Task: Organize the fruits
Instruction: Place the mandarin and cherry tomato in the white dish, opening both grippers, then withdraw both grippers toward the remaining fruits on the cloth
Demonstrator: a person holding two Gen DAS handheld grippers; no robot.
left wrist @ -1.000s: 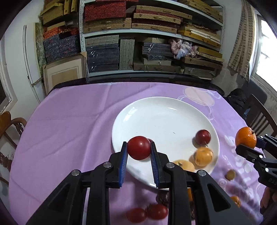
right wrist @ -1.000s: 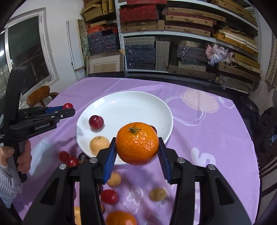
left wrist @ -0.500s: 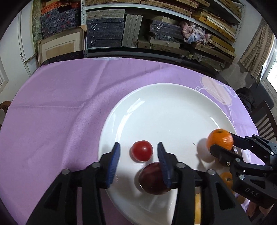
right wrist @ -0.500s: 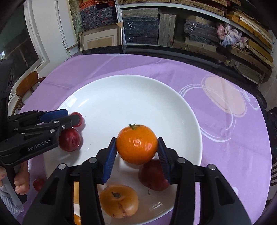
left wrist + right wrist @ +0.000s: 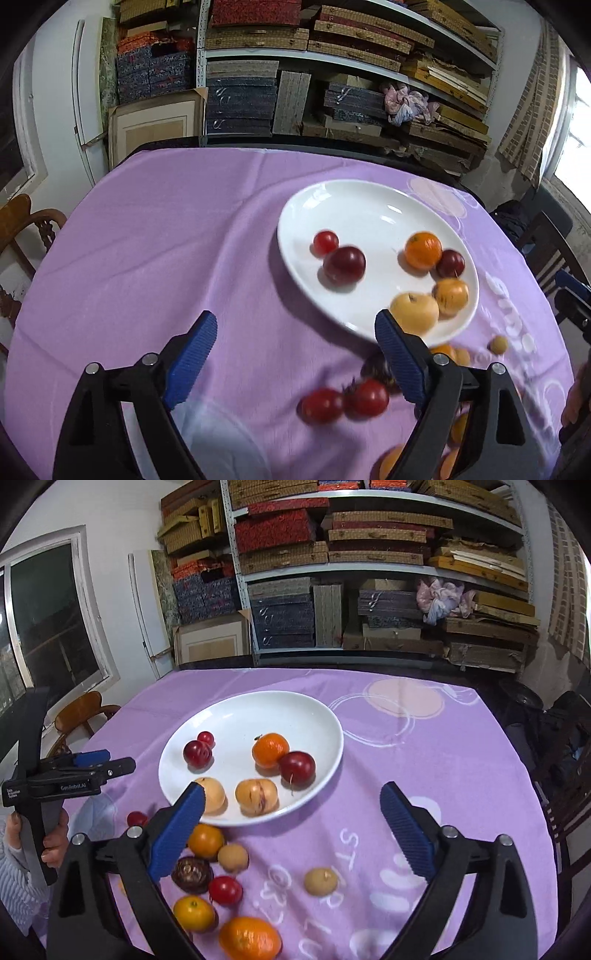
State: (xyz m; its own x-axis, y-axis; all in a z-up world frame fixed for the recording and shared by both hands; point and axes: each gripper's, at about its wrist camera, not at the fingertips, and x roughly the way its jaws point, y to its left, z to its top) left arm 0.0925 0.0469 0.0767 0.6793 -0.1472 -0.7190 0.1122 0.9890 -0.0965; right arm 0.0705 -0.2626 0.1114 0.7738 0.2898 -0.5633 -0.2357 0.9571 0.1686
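Observation:
A white plate point(image 5: 369, 206) point(image 5: 303, 712) on the purple cloth holds a small red tomato point(image 5: 325, 242) point(image 5: 205, 737), a dark red plum point(image 5: 344, 264) point(image 5: 197, 753), an orange mandarin point(image 5: 423, 250) point(image 5: 270, 749), a second plum point(image 5: 450, 263) point(image 5: 297, 768) and two yellow fruits point(image 5: 414, 312) point(image 5: 256, 795). My left gripper point(image 5: 295, 343) is open and empty, near the plate's front-left edge. My right gripper point(image 5: 291, 816) is open and empty, in front of the plate. Loose fruits lie on the cloth: red tomatoes point(image 5: 345, 400) point(image 5: 225, 890), oranges point(image 5: 249, 938), small tan fruits point(image 5: 320, 881).
Shelves of stacked boxes point(image 5: 332, 590) stand behind the table. A wooden chair point(image 5: 26, 229) point(image 5: 81, 716) is at the left, a dark chair point(image 5: 546, 240) at the right. The left gripper and the hand holding it show in the right wrist view point(image 5: 55, 779).
Both grippers let go of their fruit on the plate, opened wide and pulled back. The tomato and the mandarin now rest on the plate.

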